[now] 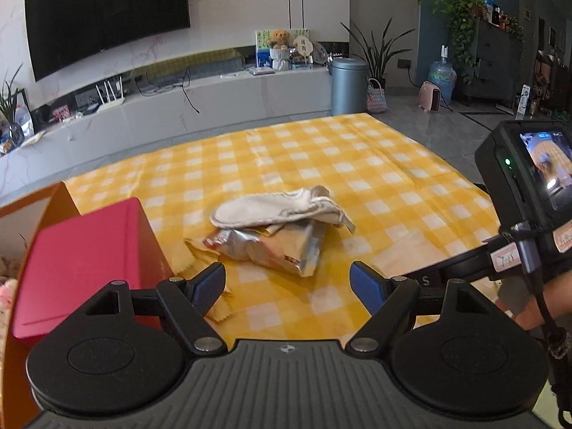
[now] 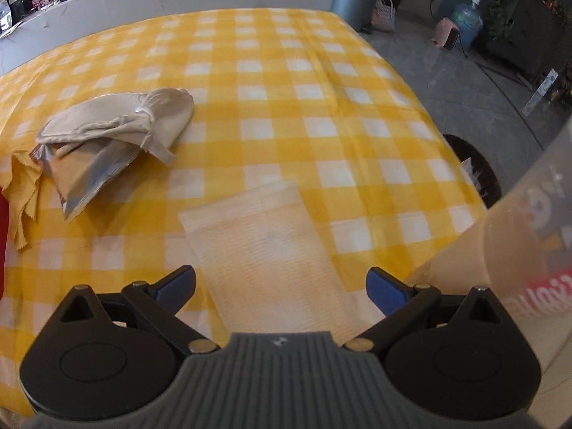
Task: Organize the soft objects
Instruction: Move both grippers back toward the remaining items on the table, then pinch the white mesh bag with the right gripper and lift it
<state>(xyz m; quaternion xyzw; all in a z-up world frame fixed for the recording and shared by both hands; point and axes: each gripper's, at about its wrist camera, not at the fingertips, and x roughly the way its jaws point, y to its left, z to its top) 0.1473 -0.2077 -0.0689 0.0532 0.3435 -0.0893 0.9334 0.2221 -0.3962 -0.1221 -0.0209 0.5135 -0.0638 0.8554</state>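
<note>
Left gripper point(image 1: 287, 282) is held wide open, nothing between its fingers. Right gripper point(image 2: 280, 287) likewise spread, empty, above a pale folded cloth point(image 2: 264, 250) on the checked surface point(image 2: 321, 89). White sock point(image 1: 275, 209) is draped over a foil packet point(image 1: 271, 246), mid-surface; red box point(image 1: 82, 261) stands just beside.

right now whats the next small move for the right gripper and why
Probably ease the right gripper forward and down onto the pale folded cloth. Its jaws stand open and empty, the cloth lies flat on the checked tablecloth directly between and ahead of them, apart from the white sock piled on the foil packet.
</note>
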